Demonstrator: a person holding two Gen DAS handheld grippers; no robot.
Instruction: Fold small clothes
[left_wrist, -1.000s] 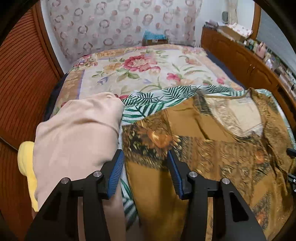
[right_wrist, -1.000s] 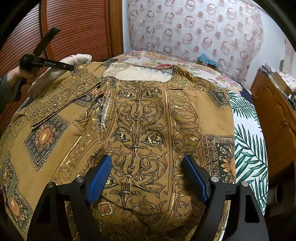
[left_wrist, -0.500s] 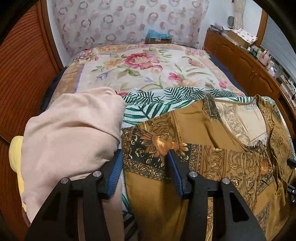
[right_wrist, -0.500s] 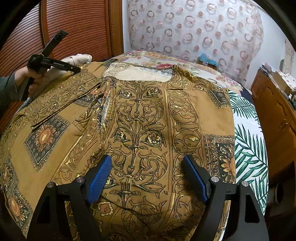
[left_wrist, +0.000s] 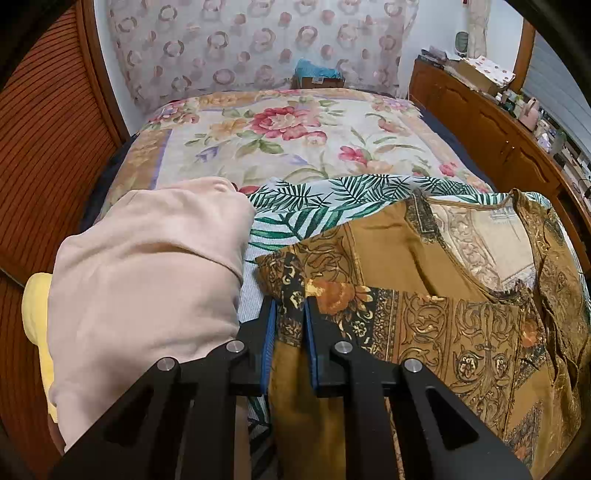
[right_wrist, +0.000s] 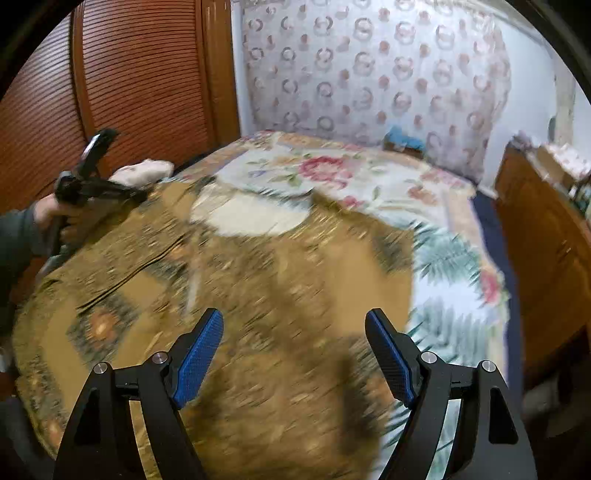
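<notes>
Jaws of the left gripper (left_wrist: 289, 325) stand narrow, blue pads pinching the sleeve edge of the brown patterned top (left_wrist: 424, 295) near its floral cuff. Fabric fills the gap between the pads. Right gripper (right_wrist: 293, 350) has its jaws spread wide, nothing between them; it hangs above the lower body of the top (right_wrist: 258, 295), contact not discernible because that view is motion-blurred. Top lies spread flat on a palm-leaf cloth (left_wrist: 317, 199) over the floral bedspread (left_wrist: 288, 125), neckline toward the far end of the bed. Pink folded garment (left_wrist: 147, 266) sits just beside the left gripper, touching its outer finger, with a yellow item (left_wrist: 35, 306) under its far edge. Wooden cabinet (left_wrist: 491, 122) runs along the right of the bed.
</notes>
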